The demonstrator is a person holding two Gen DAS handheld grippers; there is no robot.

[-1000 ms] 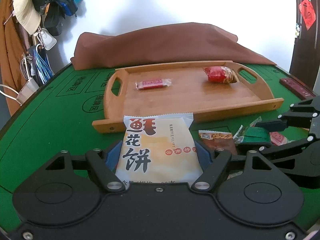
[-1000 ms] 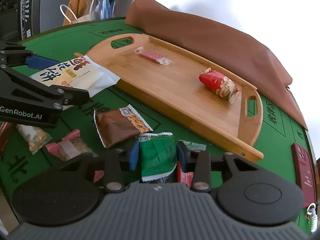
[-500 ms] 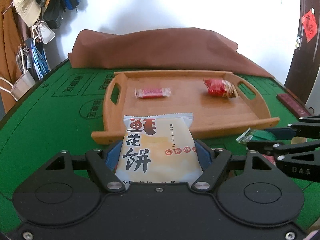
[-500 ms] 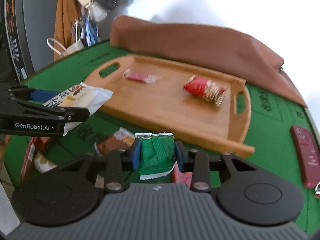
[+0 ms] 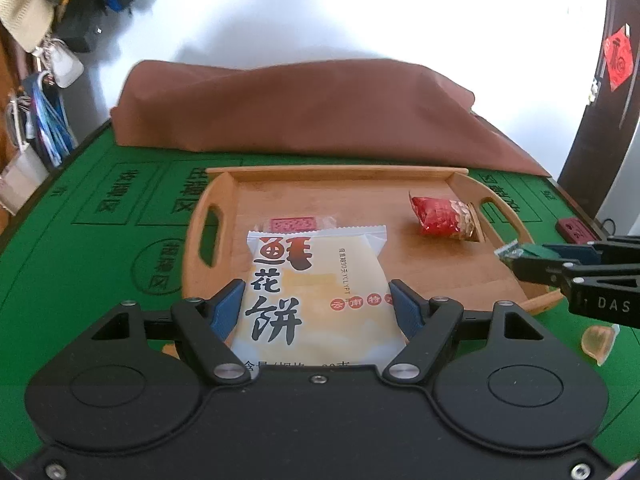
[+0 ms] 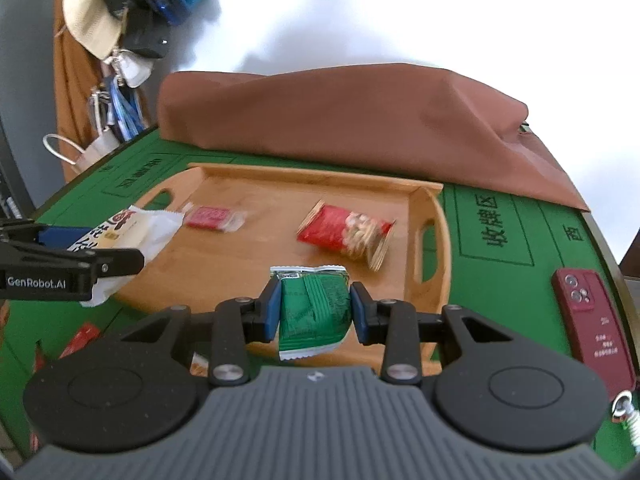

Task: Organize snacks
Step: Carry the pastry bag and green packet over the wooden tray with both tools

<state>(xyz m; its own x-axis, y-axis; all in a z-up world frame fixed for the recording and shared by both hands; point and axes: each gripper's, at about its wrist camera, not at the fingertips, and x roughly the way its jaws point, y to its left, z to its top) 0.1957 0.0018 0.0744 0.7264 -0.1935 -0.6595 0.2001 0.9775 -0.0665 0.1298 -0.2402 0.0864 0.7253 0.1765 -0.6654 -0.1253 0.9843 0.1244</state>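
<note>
Two tools are each clamped on a snack packet above the near part of a wooden tray [image 5: 424, 280]. The left tool [image 5: 318, 308] grips a white flower-cake packet [image 5: 316, 292] by its two long edges, the blue pads pressing its sides, and the packet's far end reaches out over the tray floor. The right tool [image 6: 314, 312] pinches a green packet [image 6: 312, 308] between its narrow-set pads, held above the tray's near rim. On the tray lie a small red-labelled clear wrapper [image 6: 212, 218] towards the left handle and a red peanut packet [image 6: 346, 234] near the right handle. The tray sits on a green bench [image 5: 80, 264]. Beyond it lies a brown cloth [image 6: 352, 116]. A dark red phone [image 6: 592, 324] rests on the bench right of the tray, and a small yellow sweet [image 5: 598, 344] lies near the bench's front right
</note>
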